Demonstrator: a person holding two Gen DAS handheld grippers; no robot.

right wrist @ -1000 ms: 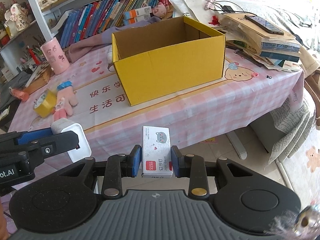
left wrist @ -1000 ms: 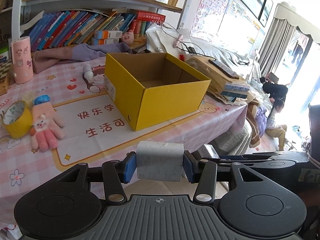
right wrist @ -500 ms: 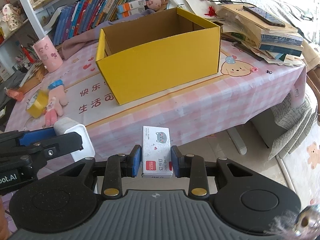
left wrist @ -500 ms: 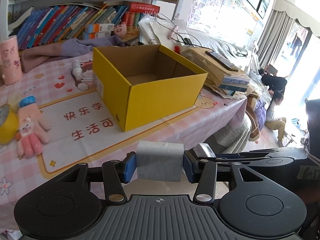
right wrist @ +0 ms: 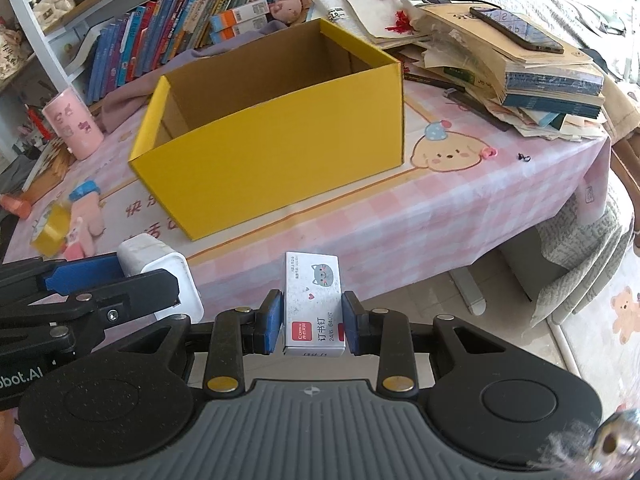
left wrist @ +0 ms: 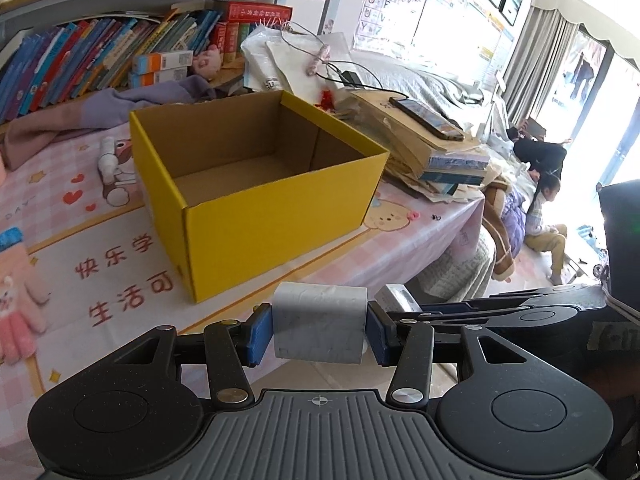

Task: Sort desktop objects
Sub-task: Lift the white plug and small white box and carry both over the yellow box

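Observation:
An open, empty yellow cardboard box (left wrist: pixel 256 184) stands on the pink checked tablecloth; it also shows in the right wrist view (right wrist: pixel 276 132). My left gripper (left wrist: pixel 318 330) is shut on a white rounded block (left wrist: pixel 320 322), held off the table's front edge. That block and the left gripper show at the left of the right wrist view (right wrist: pixel 160 276). My right gripper (right wrist: pixel 312 322) is shut on a small white staples box with a cat picture (right wrist: pixel 314 304), also held short of the table edge, to the right of the left gripper.
A pink glove (left wrist: pixel 18 300) and a yellow tape roll (right wrist: pixel 50 232) lie left of the box. A pink cup (right wrist: pixel 74 128) stands far left. A pile of books and papers with a phone (right wrist: pixel 516 60) sits right of the box. A bookshelf lines the back.
Both grippers have moved closer to the table and to the right along it, still holding their objects. The yellow box now looks larger and more central.

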